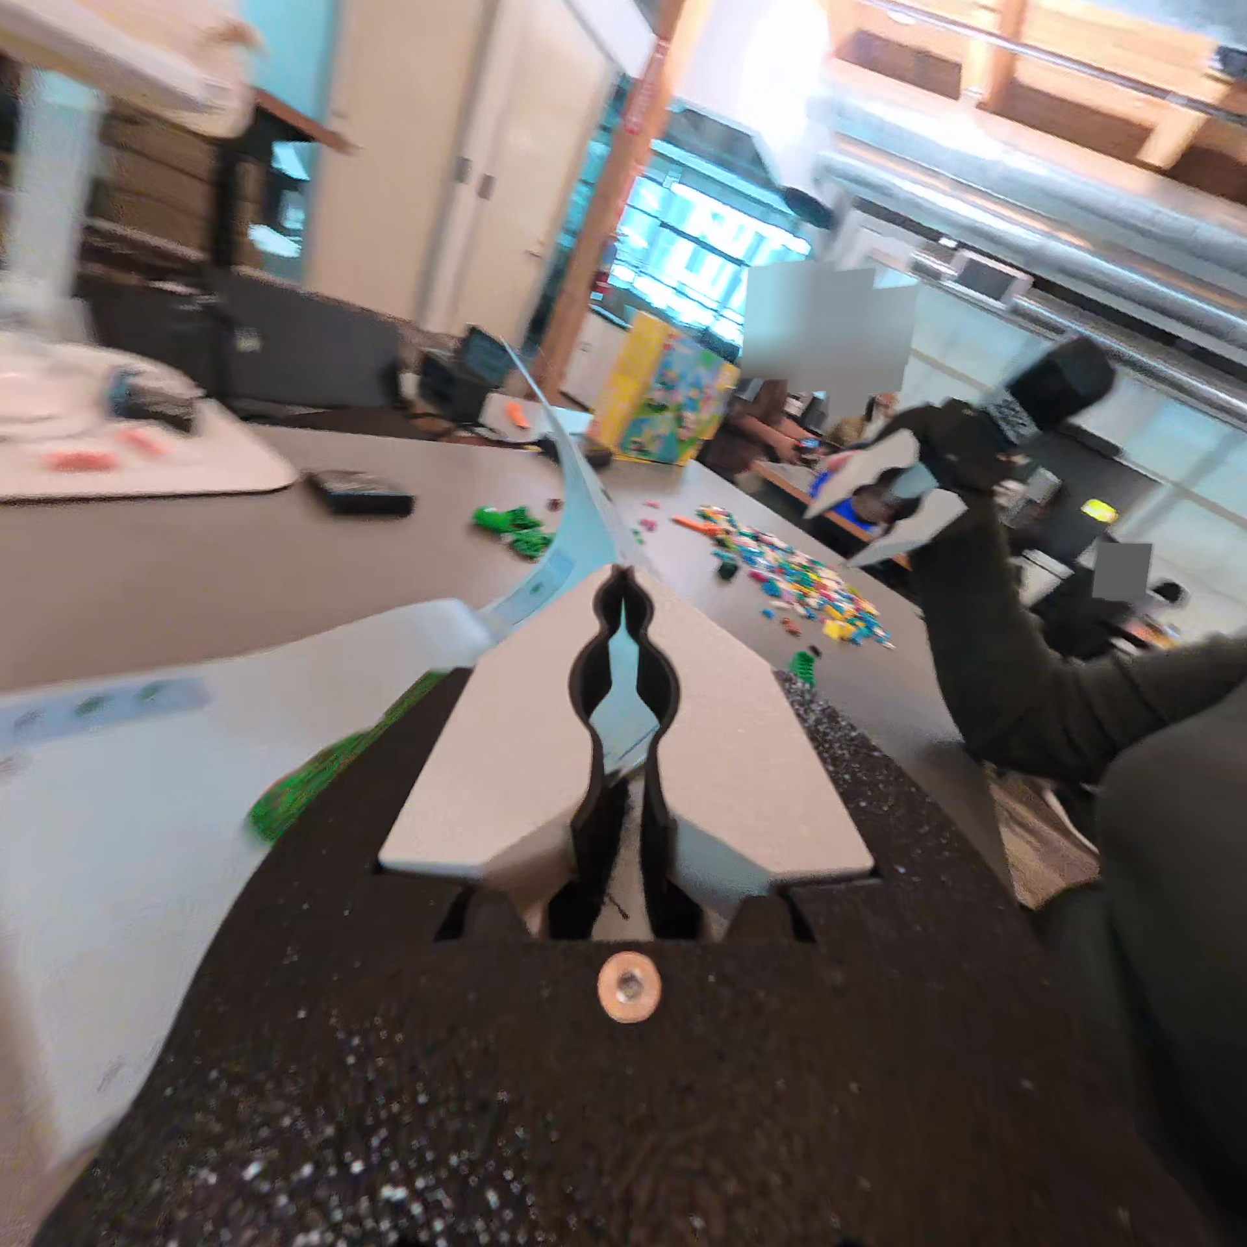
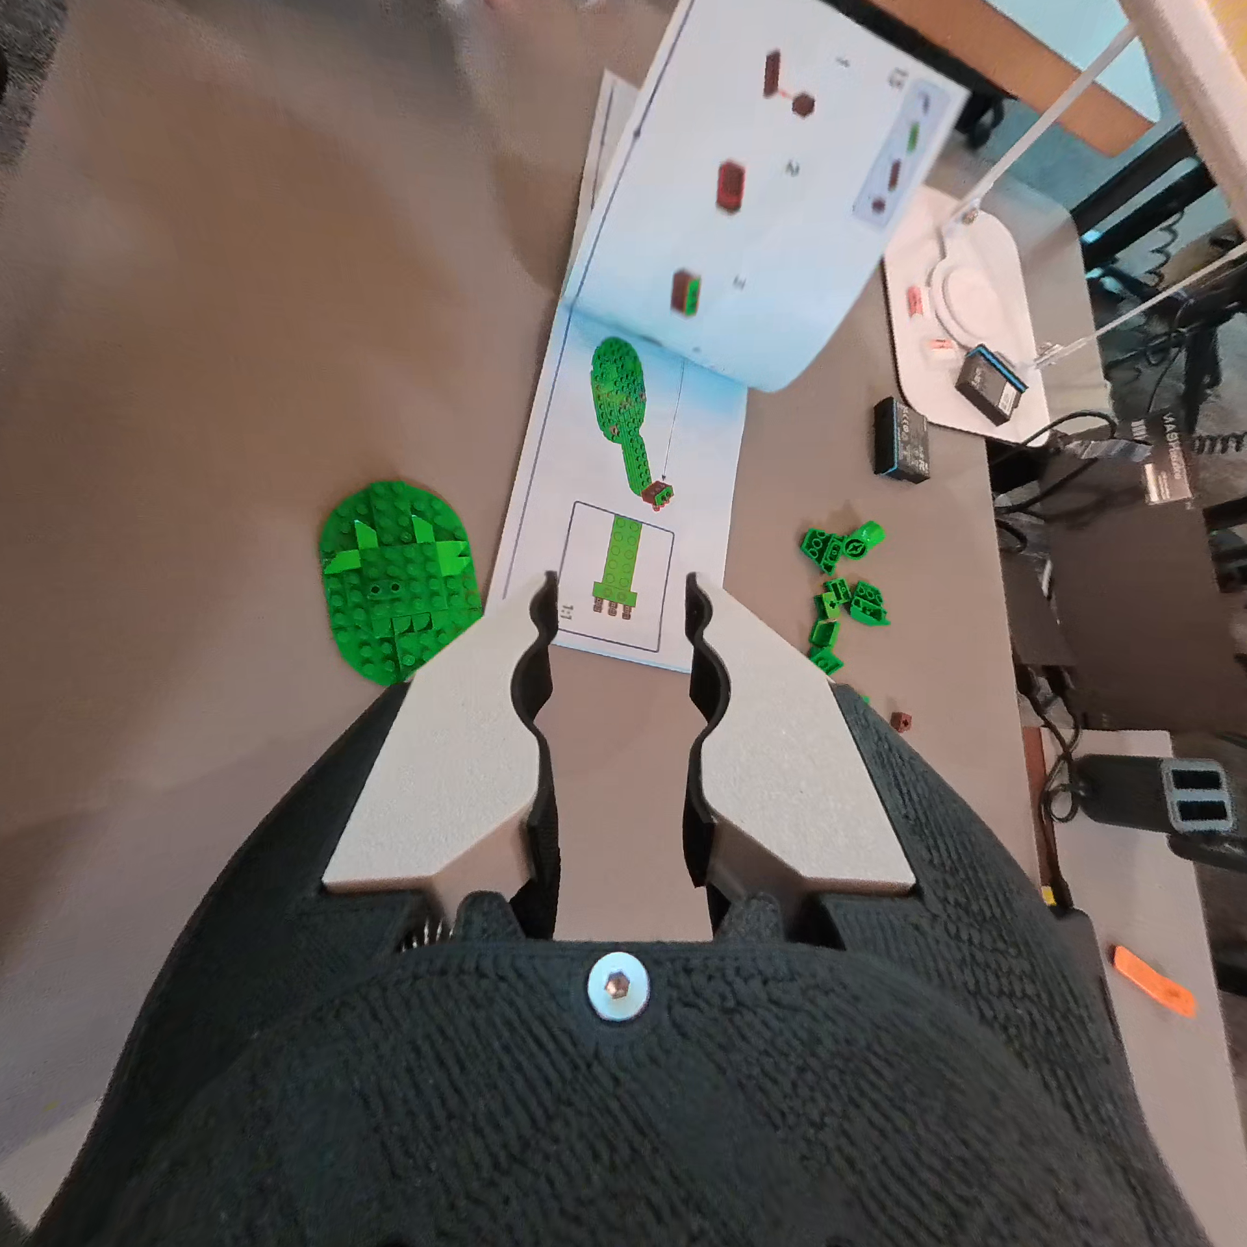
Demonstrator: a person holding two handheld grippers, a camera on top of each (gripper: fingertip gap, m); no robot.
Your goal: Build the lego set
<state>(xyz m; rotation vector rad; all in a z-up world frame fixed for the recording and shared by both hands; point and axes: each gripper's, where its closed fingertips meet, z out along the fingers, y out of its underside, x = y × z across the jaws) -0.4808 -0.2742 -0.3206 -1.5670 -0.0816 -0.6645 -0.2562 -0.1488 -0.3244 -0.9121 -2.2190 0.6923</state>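
Note:
My left gripper [image 1: 624,575] is shut on a thin page [image 1: 573,486] of the instruction booklet and holds it lifted and curved. In the right wrist view the booklet [image 2: 641,432] lies open on the table with that page curled up [image 2: 762,202]. My right gripper [image 2: 621,587] is open and empty, hovering above the booklet's near edge; it also shows in the left wrist view [image 1: 870,499], held up in the air. A green oval Lego build [image 2: 398,580] lies flat left of the booklet. Loose green bricks [image 2: 840,594] lie to its right.
A pile of mixed coloured bricks [image 1: 803,580] and the yellow set box [image 1: 664,398] sit farther along the grey table. A black battery [image 2: 901,438], a white mat [image 2: 972,324], a small brown brick [image 2: 901,721] and an orange tool [image 2: 1154,988] lie at right. People sit behind.

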